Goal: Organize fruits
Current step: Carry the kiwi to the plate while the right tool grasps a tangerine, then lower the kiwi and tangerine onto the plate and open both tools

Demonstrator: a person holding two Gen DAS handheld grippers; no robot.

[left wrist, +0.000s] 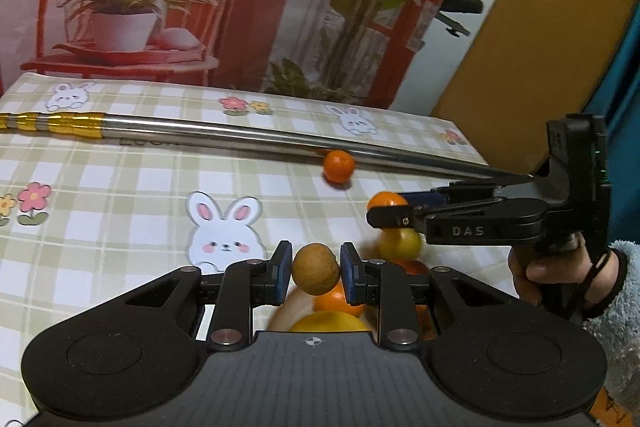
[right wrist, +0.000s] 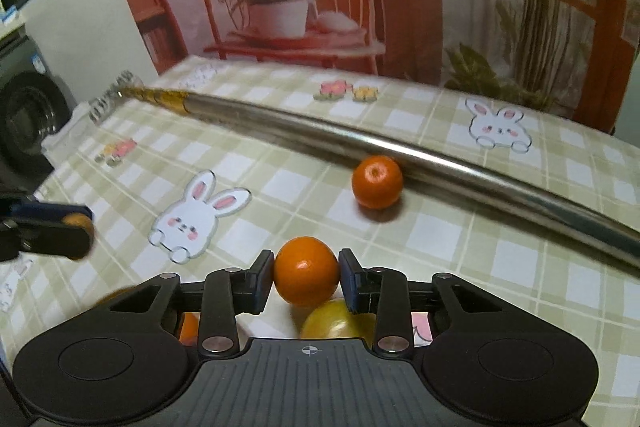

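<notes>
My left gripper (left wrist: 316, 273) is shut on a small brown round fruit (left wrist: 316, 269), held above a pile of fruit: an orange (left wrist: 334, 301) and a yellow fruit (left wrist: 330, 323) lie just below it. My right gripper (right wrist: 306, 277) is shut on an orange (right wrist: 306, 277), above a yellow-green fruit (right wrist: 332, 319). In the left wrist view the right gripper (left wrist: 386, 215) shows at the right, holding that orange (left wrist: 386, 201) over the yellow-green fruit (left wrist: 400, 243). A lone orange (left wrist: 339, 166) (right wrist: 377, 186) sits on the tablecloth against a metal pole.
A long metal pole (left wrist: 260, 139) (right wrist: 360, 143) with a gold end lies across the checked bunny tablecloth (left wrist: 120, 195). A printed backdrop stands behind the table. The left gripper's finger (right wrist: 52, 231) shows at the left edge of the right wrist view.
</notes>
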